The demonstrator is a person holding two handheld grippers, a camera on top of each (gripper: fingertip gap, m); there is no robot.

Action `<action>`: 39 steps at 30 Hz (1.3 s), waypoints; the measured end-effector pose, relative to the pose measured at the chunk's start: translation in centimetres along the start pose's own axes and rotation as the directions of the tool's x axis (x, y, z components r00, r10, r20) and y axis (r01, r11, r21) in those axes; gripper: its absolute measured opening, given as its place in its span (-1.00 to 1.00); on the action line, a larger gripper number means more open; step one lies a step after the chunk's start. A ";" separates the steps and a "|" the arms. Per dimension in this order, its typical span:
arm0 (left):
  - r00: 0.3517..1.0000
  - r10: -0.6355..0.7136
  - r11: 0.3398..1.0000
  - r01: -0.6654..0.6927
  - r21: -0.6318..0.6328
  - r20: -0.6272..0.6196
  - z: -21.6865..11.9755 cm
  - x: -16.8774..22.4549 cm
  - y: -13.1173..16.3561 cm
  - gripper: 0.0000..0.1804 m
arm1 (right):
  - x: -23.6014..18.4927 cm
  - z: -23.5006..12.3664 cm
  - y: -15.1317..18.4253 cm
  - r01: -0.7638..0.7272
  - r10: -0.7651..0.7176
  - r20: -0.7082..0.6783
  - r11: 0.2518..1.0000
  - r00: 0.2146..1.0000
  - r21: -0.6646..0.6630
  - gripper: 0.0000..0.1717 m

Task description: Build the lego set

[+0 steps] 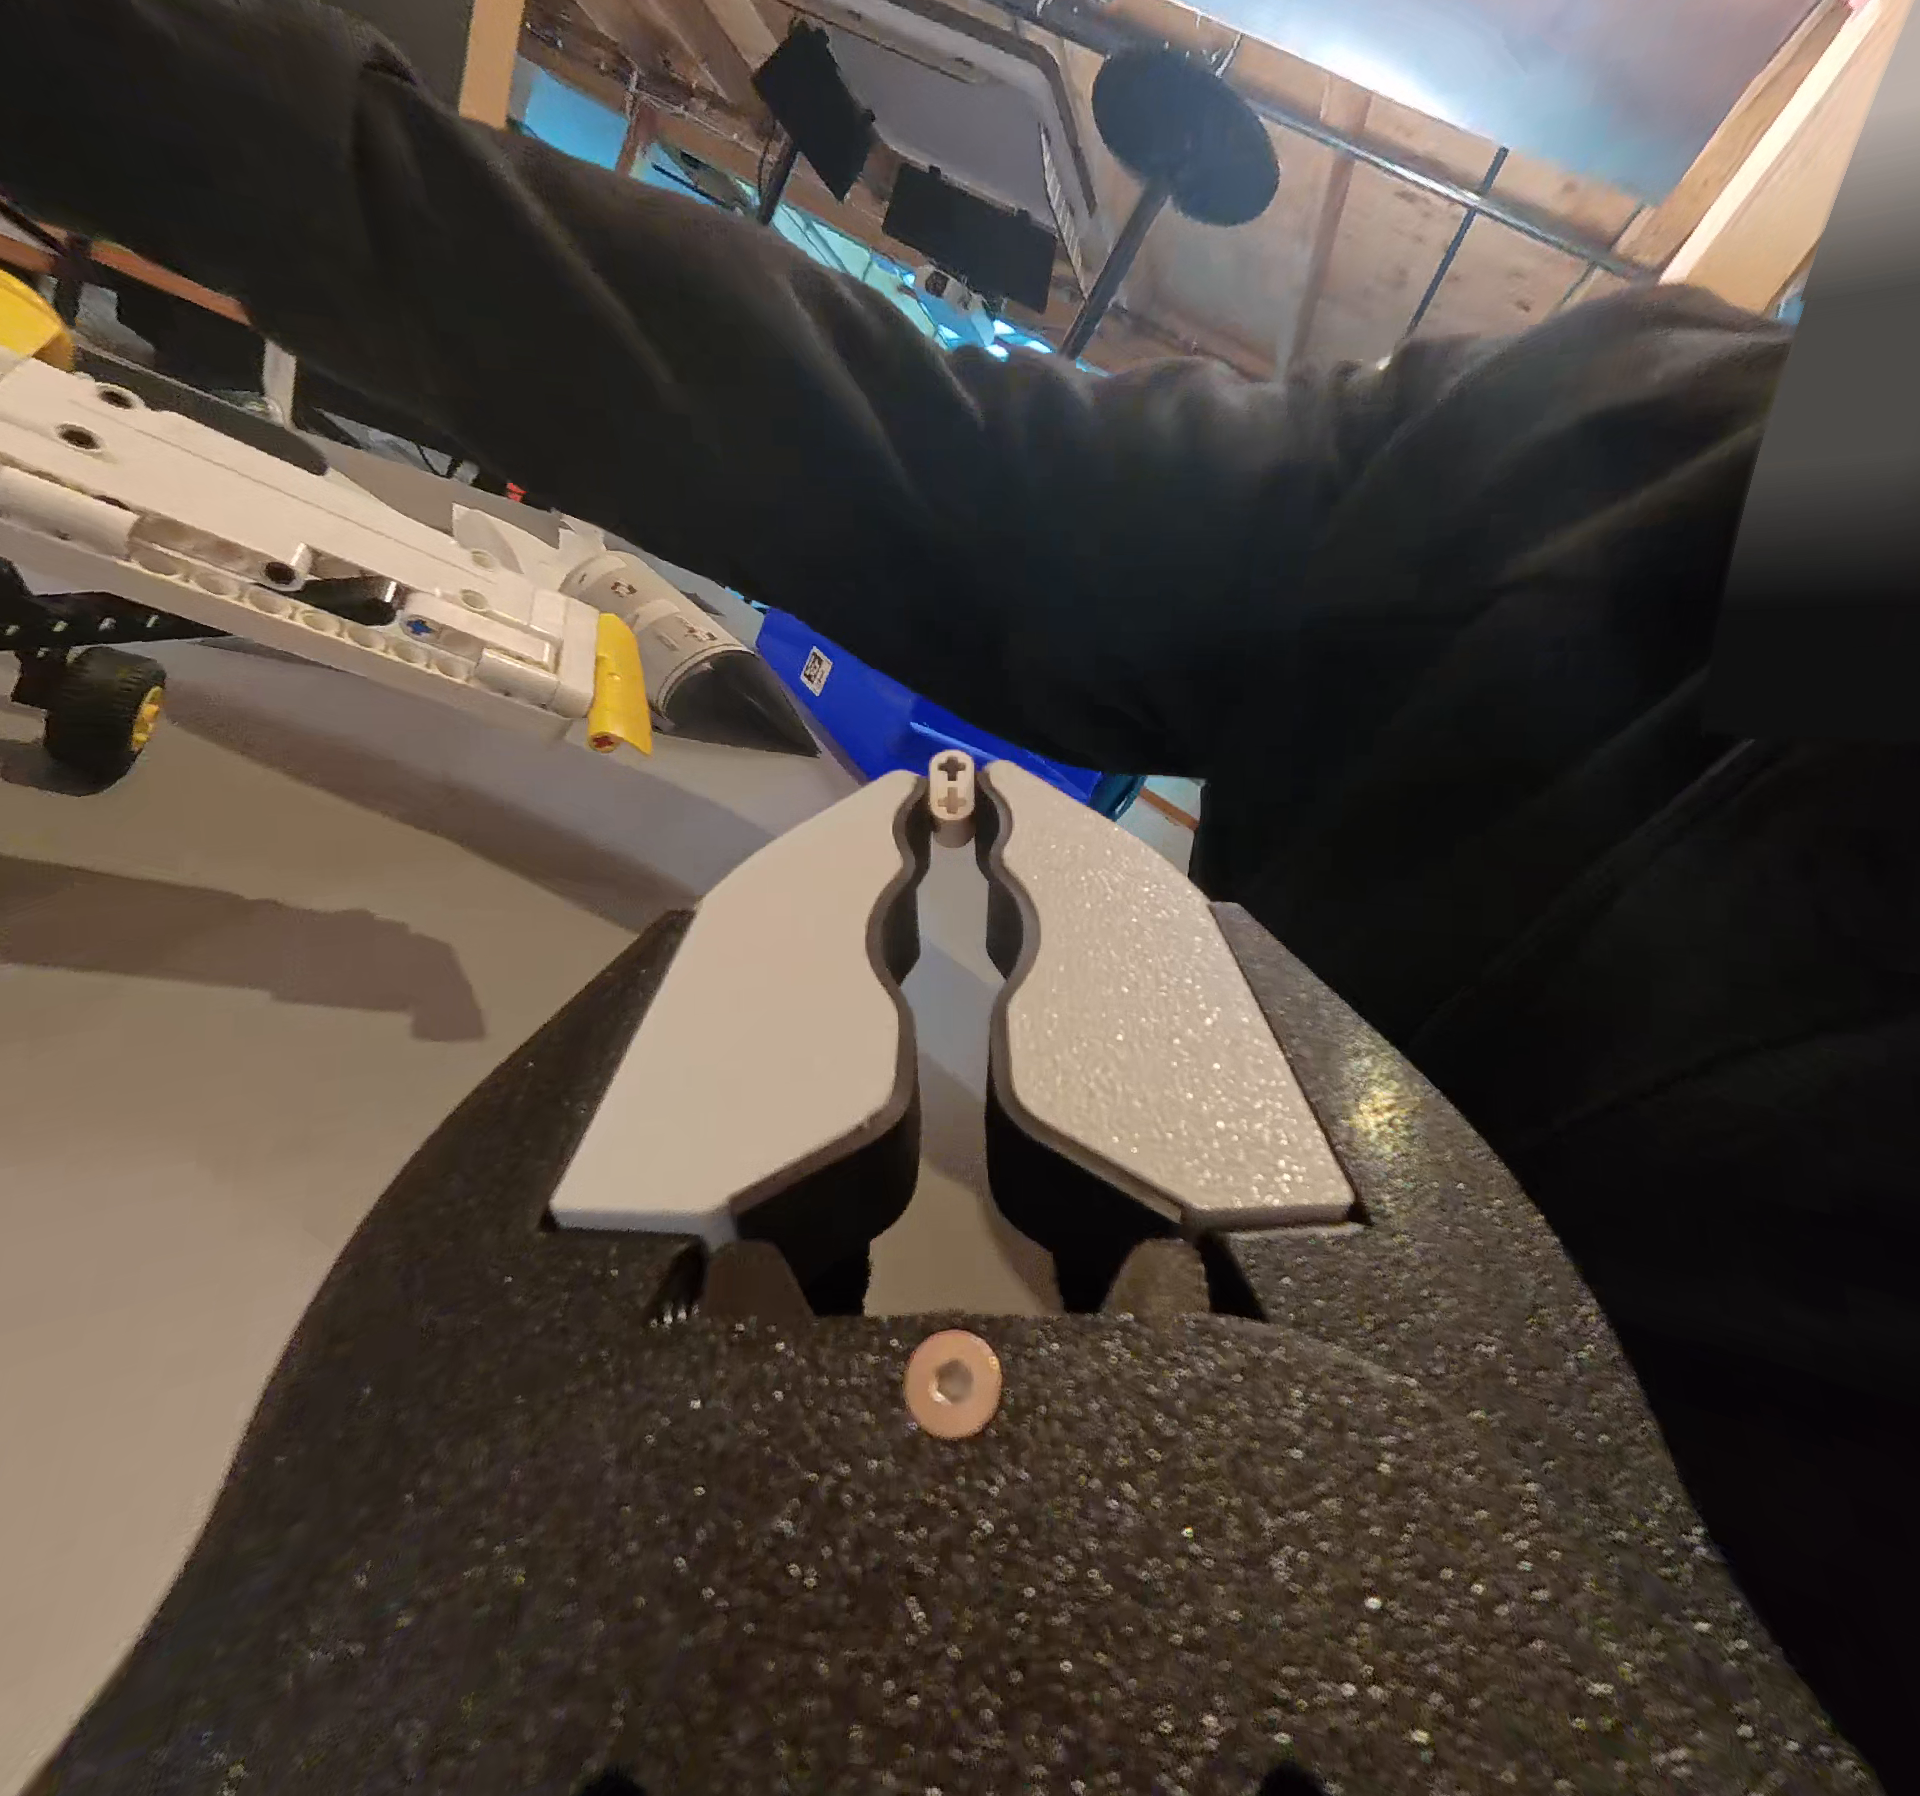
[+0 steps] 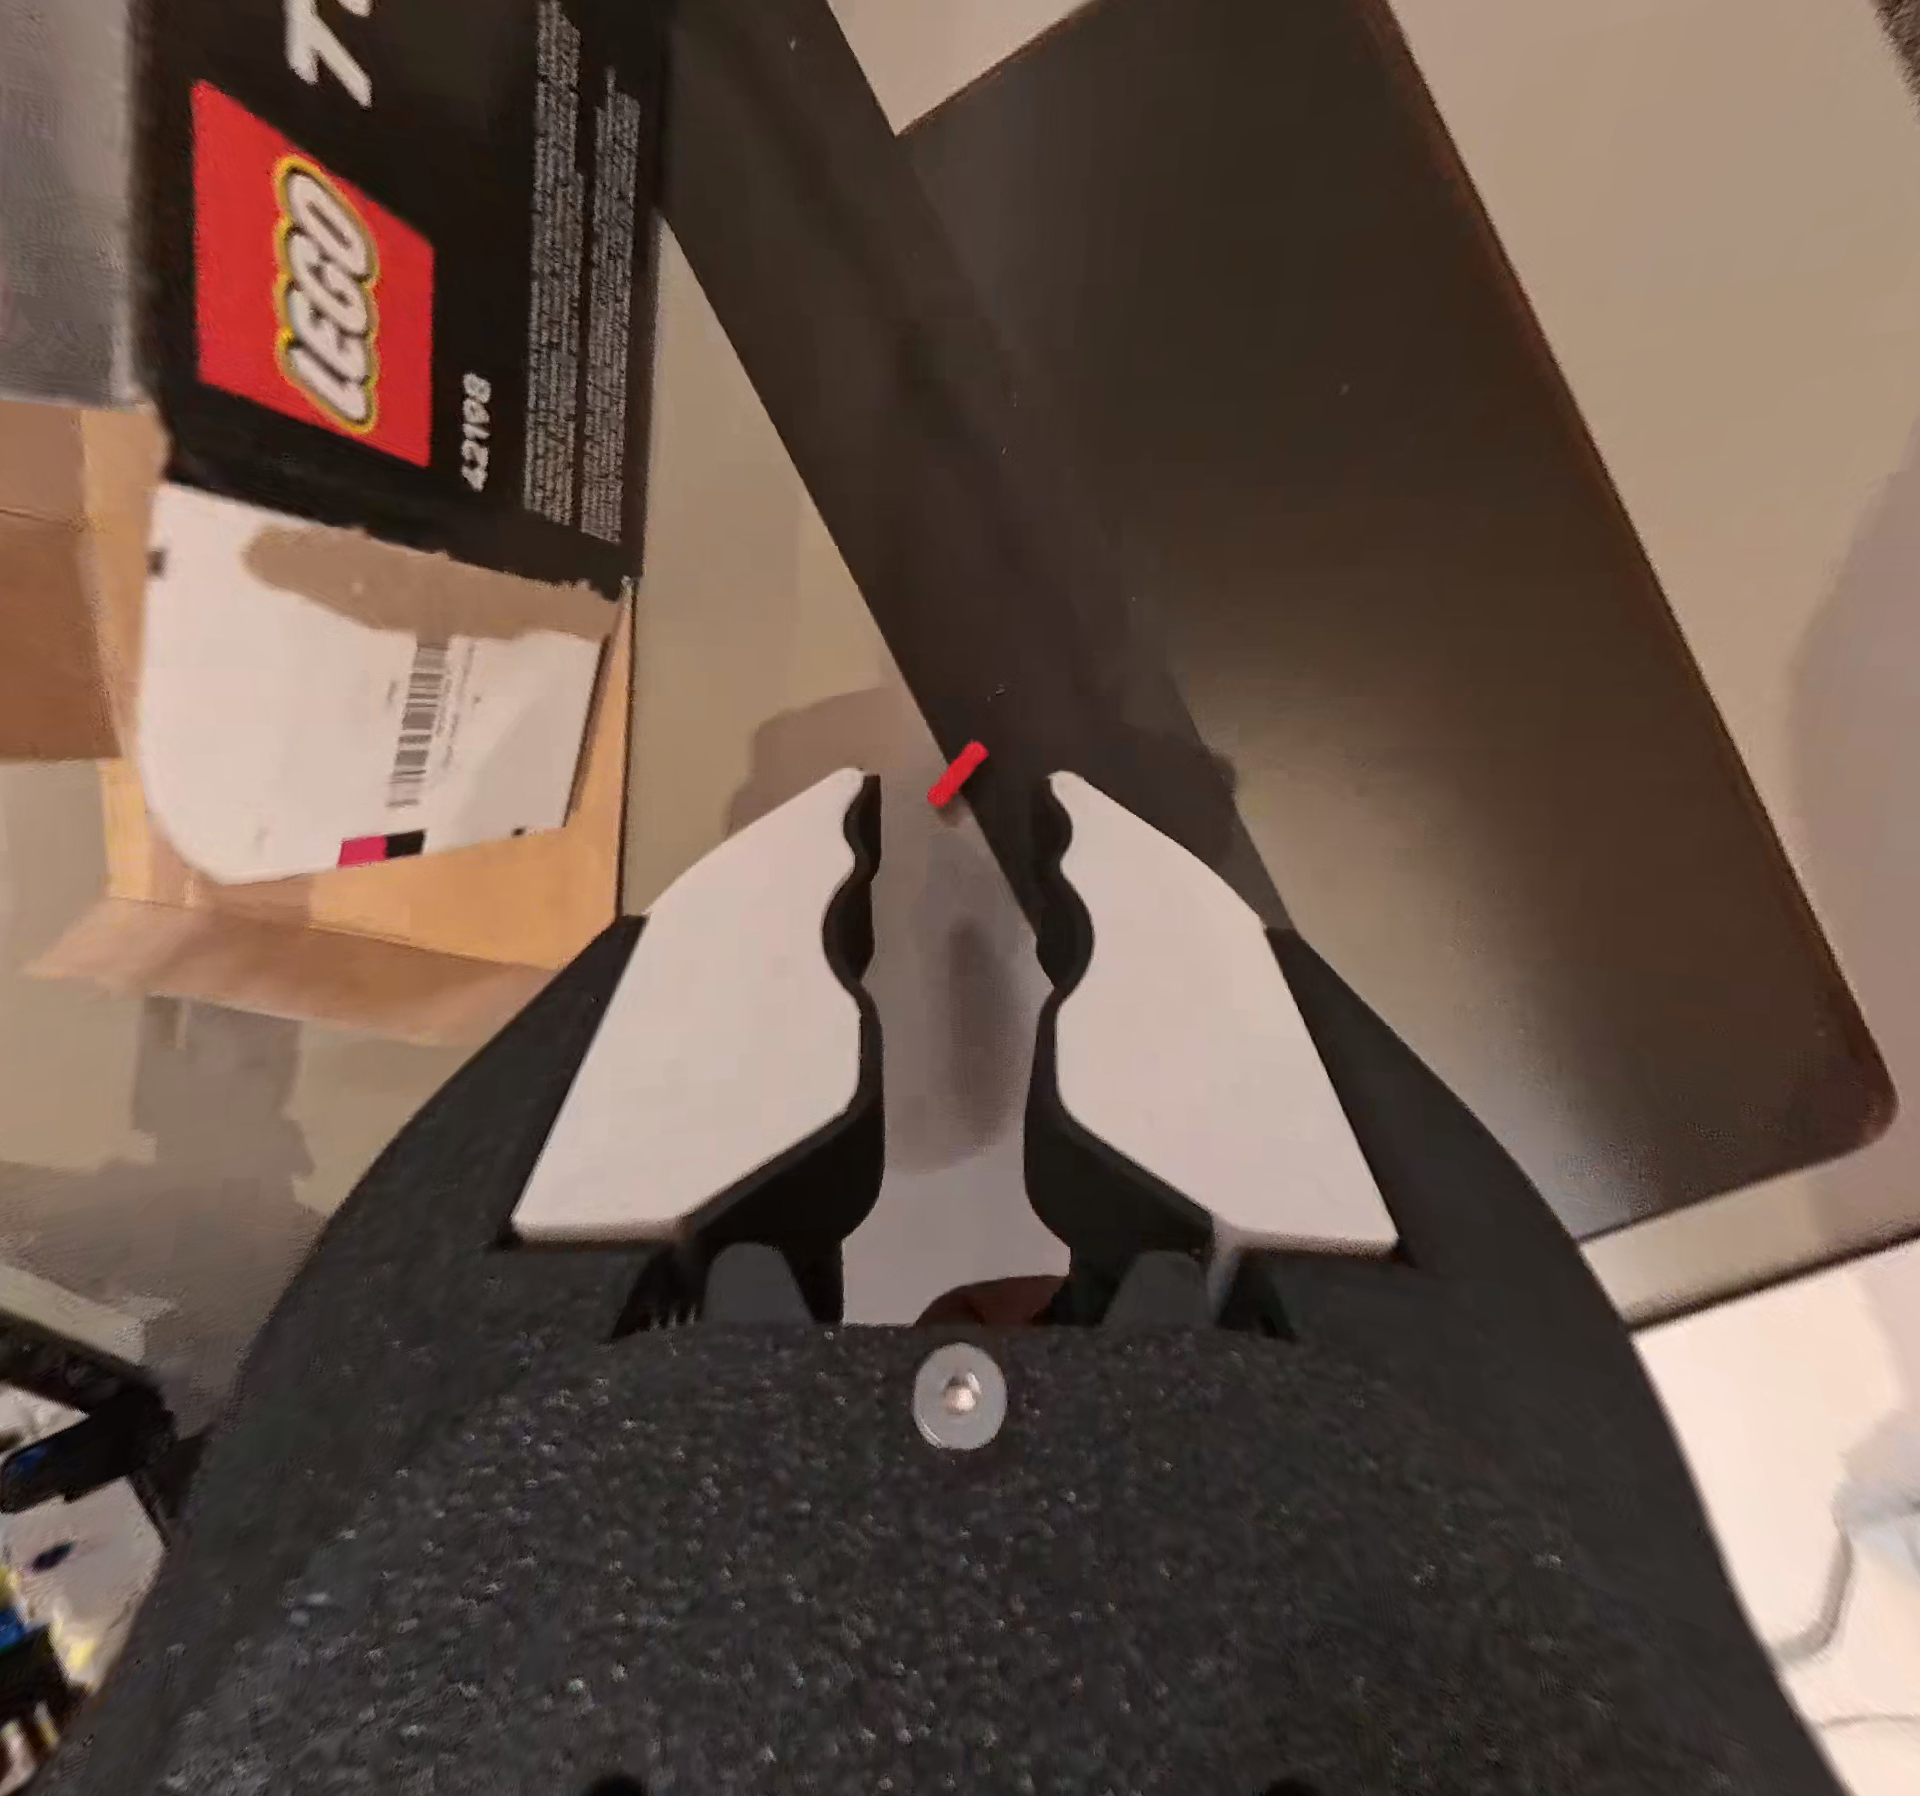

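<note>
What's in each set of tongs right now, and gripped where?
Left tongs pinch a small grey plastic connector by its sides. Right tongs are open, holding nothing.

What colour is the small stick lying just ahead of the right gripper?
Red: the small stick shows best in the right wrist view.

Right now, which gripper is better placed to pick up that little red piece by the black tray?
Right. The right gripper is open with the red piece lying just past its fingertips, at the black tray's edge. The left gripper is already shut on a small grey connector.
</note>
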State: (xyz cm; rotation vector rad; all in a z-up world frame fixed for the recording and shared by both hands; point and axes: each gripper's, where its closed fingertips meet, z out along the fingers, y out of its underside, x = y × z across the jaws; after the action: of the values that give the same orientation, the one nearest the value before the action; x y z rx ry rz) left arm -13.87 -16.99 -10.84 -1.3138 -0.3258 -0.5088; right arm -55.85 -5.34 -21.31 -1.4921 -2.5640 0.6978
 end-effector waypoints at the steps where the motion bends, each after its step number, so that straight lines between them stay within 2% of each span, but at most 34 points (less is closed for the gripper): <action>1: 1.000 0.009 1.000 -0.009 -0.010 -0.001 0.1 0.1 0.2 -0.92 | 0.0 0.4 0.1 0.002 -0.002 -0.003 1.000 1.000 -0.025 -0.68; 8: 1.000 0.011 1.000 -0.010 0.005 -0.010 -0.1 0.3 0.0 -0.92 | 0.7 1.9 0.7 0.044 -0.056 -0.101 0.992 0.993 -0.118 -0.78; 12: 1.000 0.012 1.000 -0.012 0.004 -0.005 -0.1 0.3 0.1 -0.92 | 0.8 2.0 0.6 0.073 -0.085 -0.125 0.992 0.988 -0.100 -0.85; 13: 1.000 0.009 1.000 -0.009 0.005 -0.004 -0.1 0.2 0.0 -0.92 | 0.7 2.0 0.7 0.083 -0.095 -0.120 0.992 0.988 -0.094 -0.96; 16: 1.000 0.004 1.000 -0.004 0.009 0.002 -0.2 0.1 0.0 -0.92 | 0.6 1.0 1.3 0.095 -0.100 -0.123 0.994 0.987 -0.046 -0.96; 19: 1.000 0.013 1.000 -0.013 -0.001 0.010 -0.1 0.1 0.1 -0.92 | -1.0 -2.7 2.9 0.071 -0.065 -0.066 0.993 0.996 0.096 -0.96; 22: 0.999 0.029 0.999 -0.028 -0.038 0.022 0.4 0.1 0.6 -0.92 | -3.3 -8.6 6.9 0.063 -0.056 -0.033 0.963 0.998 0.262 -0.96; 25: 0.995 0.087 0.989 -0.081 -0.125 0.040 1.8 0.0 1.8 -0.92 | -5.7 -14.1 13.6 0.077 -0.065 -0.043 0.903 0.997 0.423 -0.96; 27: 0.992 0.120 0.973 -0.114 -0.201 0.021 3.5 0.4 3.0 -0.92 | -8.2 -17.0 18.2 0.081 -0.093 -0.006 0.830 0.996 0.552 -0.96; 30: 0.992 0.125 0.948 -0.130 -0.289 -0.035 7.0 1.6 4.6 -0.91 | -11.8 -20.7 24.3 0.064 -0.157 0.057 0.672 0.986 0.738 -0.96; 32: 0.988 0.156 0.927 -0.152 -0.344 -0.018 9.7 1.6 5.5 -0.91 | -13.3 -22.5 27.7 0.034 -0.181 0.085 0.572 0.980 0.819 -0.96; 33: 0.986 0.168 0.915 -0.159 -0.371 -0.008 11.2 1.5 5.9 -0.91 | -13.6 -22.9 29.2 0.030 -0.181 0.085 0.551 0.980 0.834 -0.96; 35: 0.980 0.198 0.892 -0.172 -0.417 0.019 13.9 1.1 6.8 -0.92 | -13.7 -22.6 31.8 0.061 -0.181 0.056 0.585 0.982 0.809 -0.96; 39: 0.948 0.306 0.817 -0.213 -0.536 0.089 18.2 -1.6 8.7 -0.92 | -12.9 -21.0 36.5 0.196 -0.221 -0.040 0.747 0.974 0.635 -0.96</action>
State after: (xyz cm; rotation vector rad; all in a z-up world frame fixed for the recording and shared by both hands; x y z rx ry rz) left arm -9.56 2.38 -14.67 -1.9099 -0.1426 -0.2517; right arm -13.60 6.09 -16.47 -0.9495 -2.1137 1.3875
